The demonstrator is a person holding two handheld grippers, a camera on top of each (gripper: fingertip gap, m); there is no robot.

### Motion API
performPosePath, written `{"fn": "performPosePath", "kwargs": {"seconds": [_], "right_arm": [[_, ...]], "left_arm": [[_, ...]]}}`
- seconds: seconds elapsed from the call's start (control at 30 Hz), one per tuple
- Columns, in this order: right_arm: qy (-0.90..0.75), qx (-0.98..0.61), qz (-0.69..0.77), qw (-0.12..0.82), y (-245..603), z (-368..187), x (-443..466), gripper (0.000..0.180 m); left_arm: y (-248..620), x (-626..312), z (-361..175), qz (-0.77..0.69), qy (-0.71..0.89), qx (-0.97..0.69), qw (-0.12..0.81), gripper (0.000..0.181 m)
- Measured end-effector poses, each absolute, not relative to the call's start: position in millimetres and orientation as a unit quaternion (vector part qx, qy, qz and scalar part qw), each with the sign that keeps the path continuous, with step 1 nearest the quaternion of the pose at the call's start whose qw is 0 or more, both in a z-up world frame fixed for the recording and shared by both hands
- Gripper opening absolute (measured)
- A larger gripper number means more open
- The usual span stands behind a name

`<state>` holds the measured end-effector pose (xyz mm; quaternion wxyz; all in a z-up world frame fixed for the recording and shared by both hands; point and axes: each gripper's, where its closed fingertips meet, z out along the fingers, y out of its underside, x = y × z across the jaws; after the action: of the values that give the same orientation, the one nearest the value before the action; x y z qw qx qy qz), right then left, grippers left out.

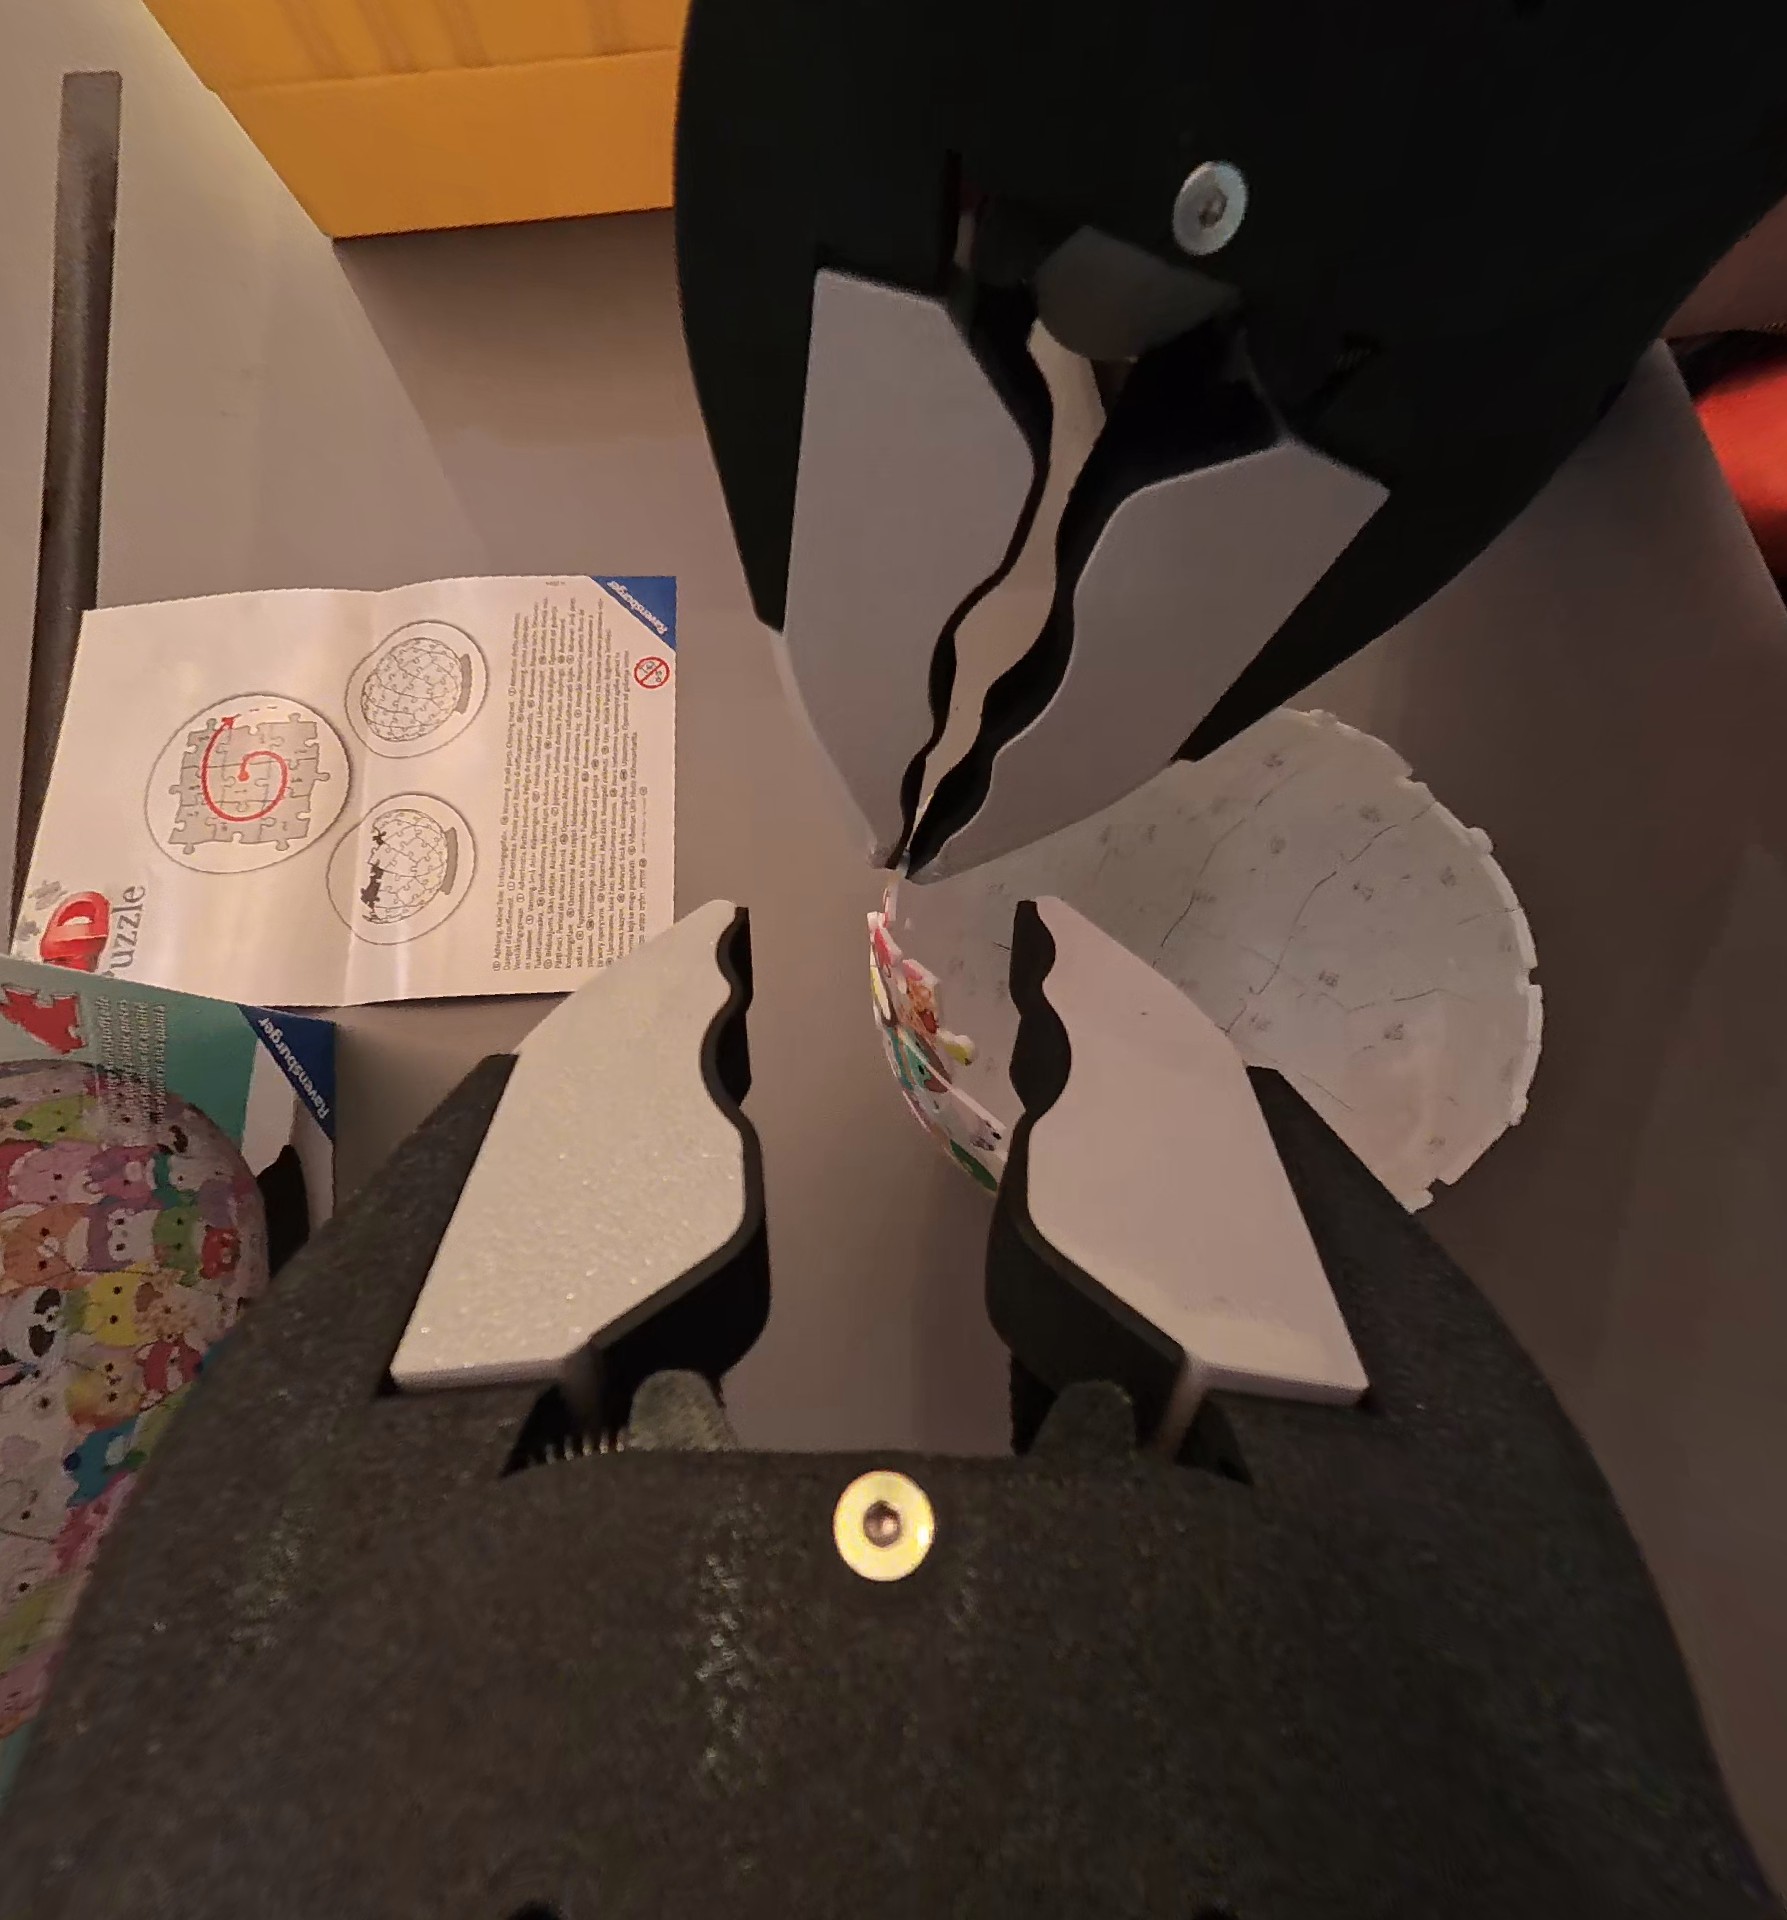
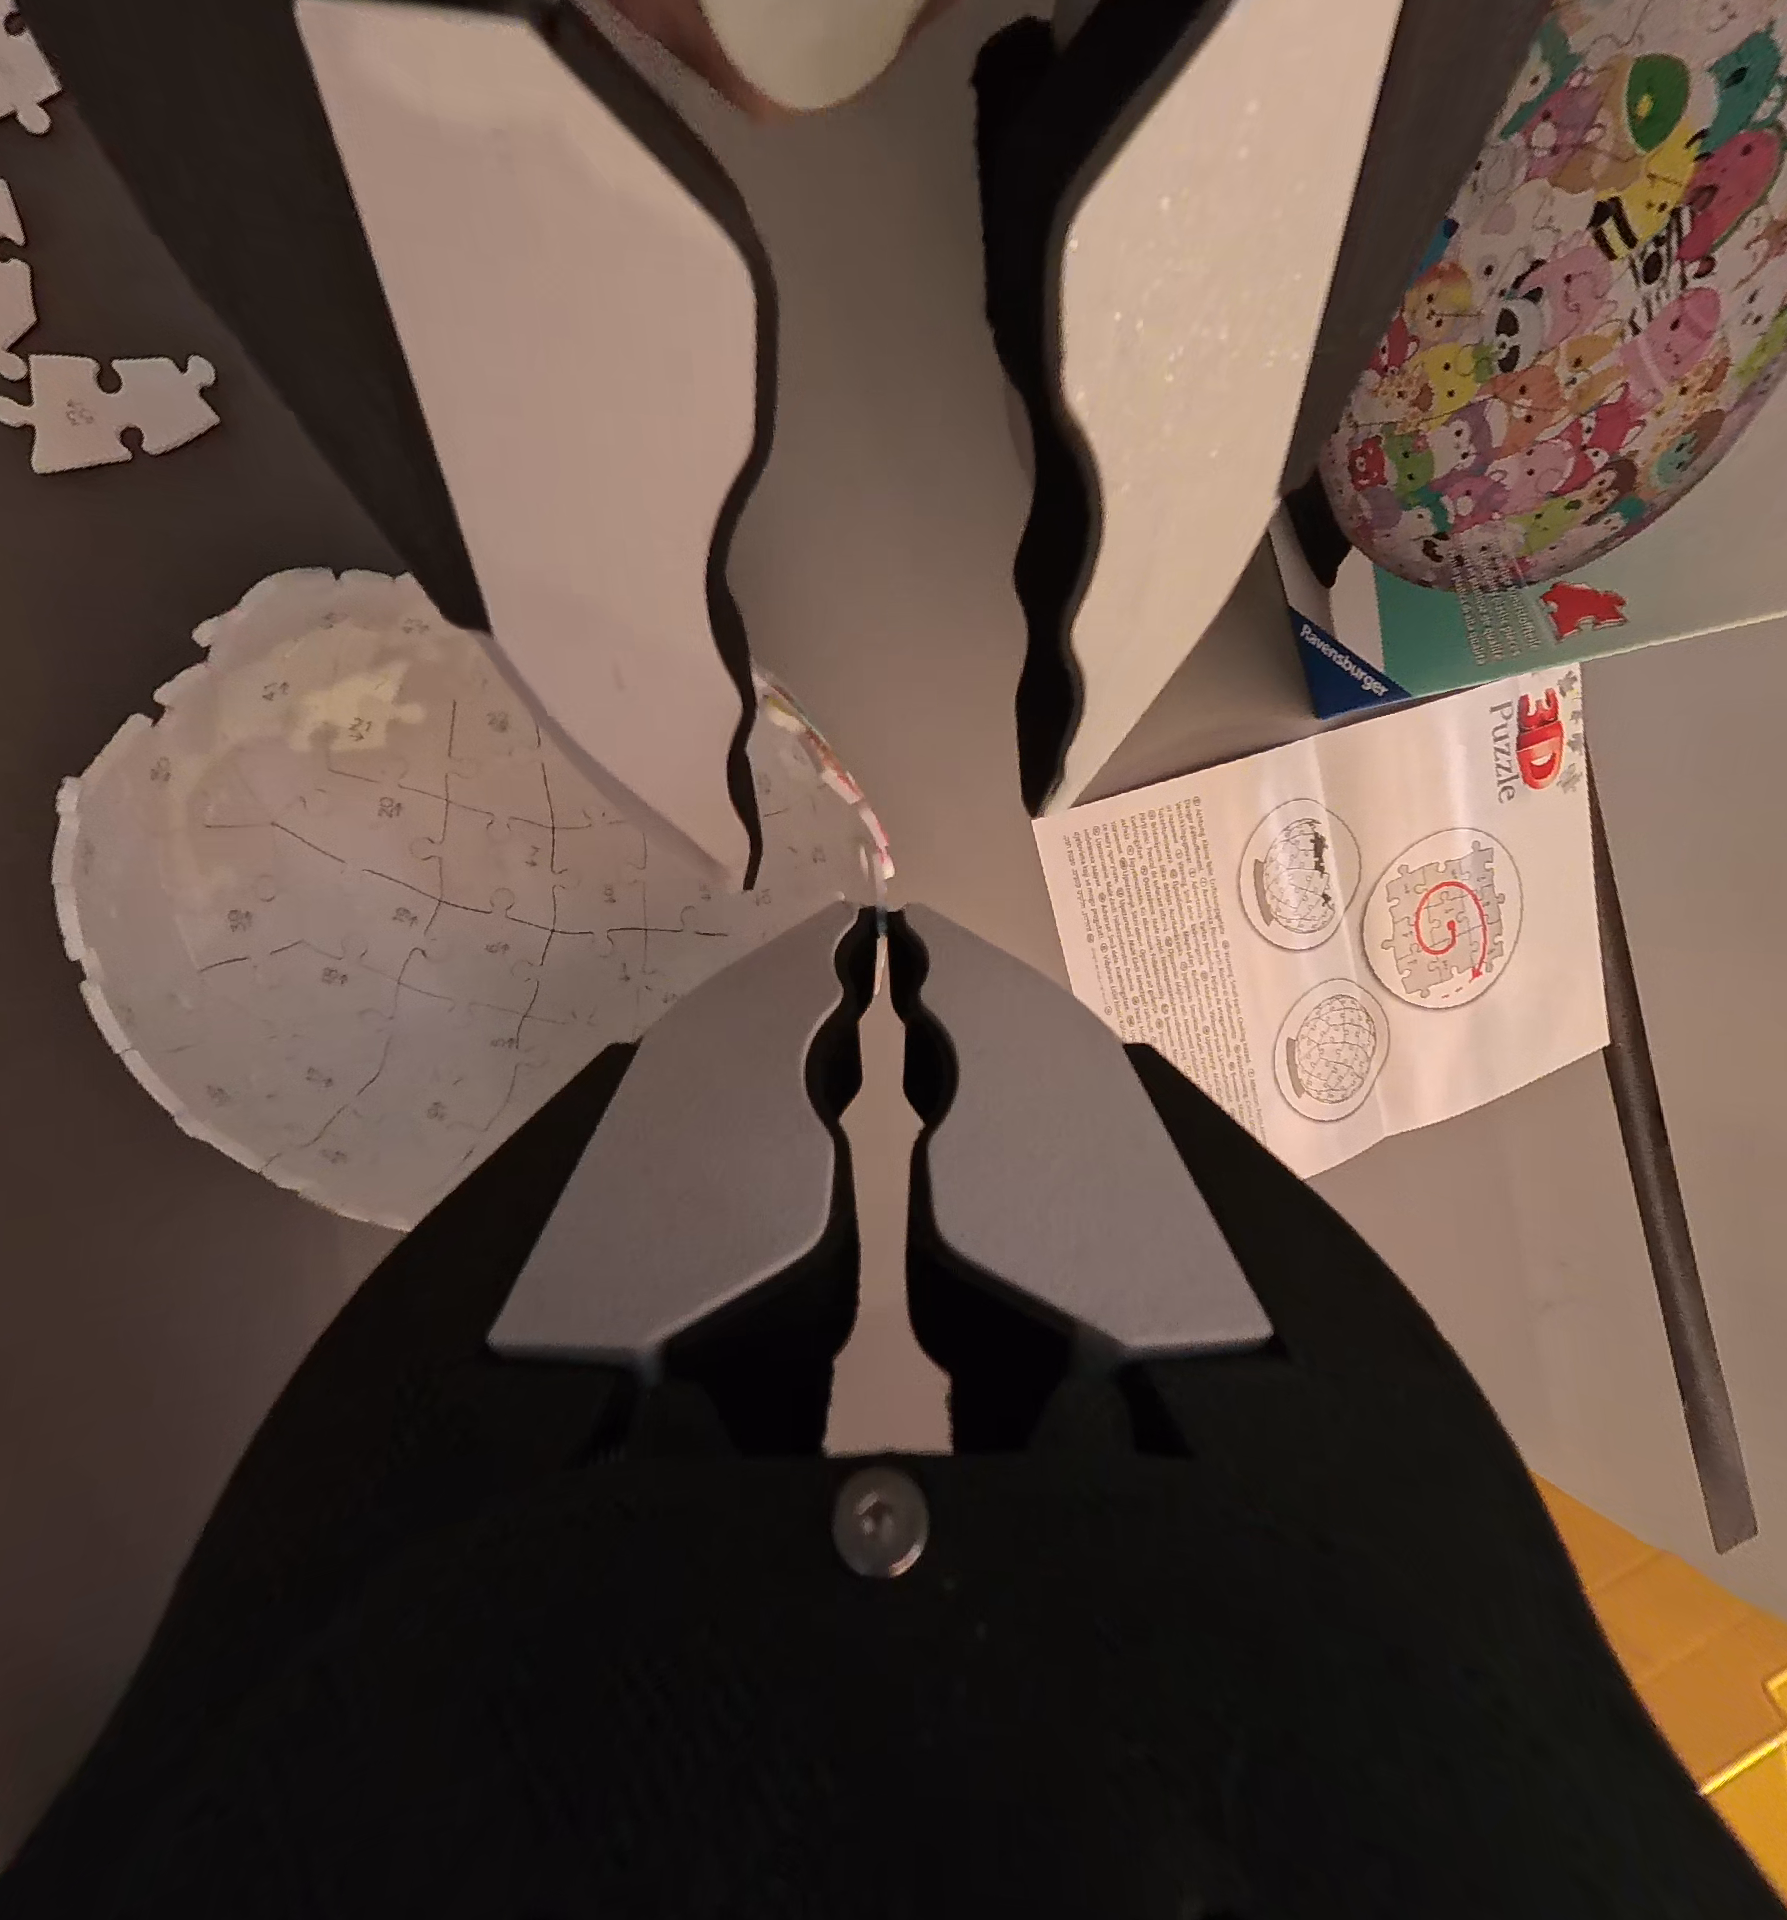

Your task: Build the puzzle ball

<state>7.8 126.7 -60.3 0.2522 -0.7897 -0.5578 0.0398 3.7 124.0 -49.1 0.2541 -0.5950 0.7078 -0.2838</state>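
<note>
A half-built puzzle ball shell (image 1: 1336,935) lies on the grey table, its white numbered inside facing up and its colourful outside showing at the rim (image 1: 920,1039). It also shows in the right wrist view (image 2: 349,883). My right gripper (image 2: 881,920) is shut, pinching the shell's rim edge at its tips; it enters the left wrist view from above (image 1: 904,862). My left gripper (image 1: 878,920) is open and empty, its fingers either side of the same rim just below the right tips. It shows from above in the right wrist view (image 2: 894,831).
Loose white puzzle pieces (image 2: 89,405) lie beyond the shell. The puzzle box (image 1: 89,1299) (image 2: 1595,312) and an instruction leaflet (image 1: 380,790) (image 2: 1336,935) lie beside the grippers. A dark rod (image 1: 78,416) and yellow cardboard (image 1: 432,104) bound that side. My two grippers' fingertips are within a few centimetres of each other.
</note>
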Motion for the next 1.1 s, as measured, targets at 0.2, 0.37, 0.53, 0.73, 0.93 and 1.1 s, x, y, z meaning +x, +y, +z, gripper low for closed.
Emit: {"fn": "performPosePath", "kwargs": {"seconds": [0.2, 0.37, 0.53, 0.73, 0.93, 1.1], "right_arm": [[-0.555, -0.79, 0.048, 0.254, 128, -60, 8, 0.003], [-0.557, -0.789, 0.058, 0.254, 128, -61, 8, 0.003], [-0.557, -0.789, 0.059, 0.254, 128, -62, 8, 0.003], [-0.558, -0.787, 0.058, 0.255, 129, -62, 7, 0.003], [-0.559, -0.785, 0.065, 0.259, 129, -61, 7, 0.003], [-0.559, -0.784, 0.071, 0.26, 129, -60, 7, 0.003]], "left_arm": [[124, 6, -47, -0.289, 0.709, -0.591, 0.252, 0.051], [127, 5, -49, -0.286, 0.705, -0.599, 0.251, 0.05], [128, 5, -56, -0.295, 0.701, -0.603, 0.24, 0.046], [130, 8, -64, -0.291, 0.703, -0.605, 0.234, 0.04], [129, 8, -63, -0.286, 0.713, -0.6, 0.221, 0.036], [128, 7, -63, -0.286, 0.718, -0.603, 0.198, 0.035]]}}
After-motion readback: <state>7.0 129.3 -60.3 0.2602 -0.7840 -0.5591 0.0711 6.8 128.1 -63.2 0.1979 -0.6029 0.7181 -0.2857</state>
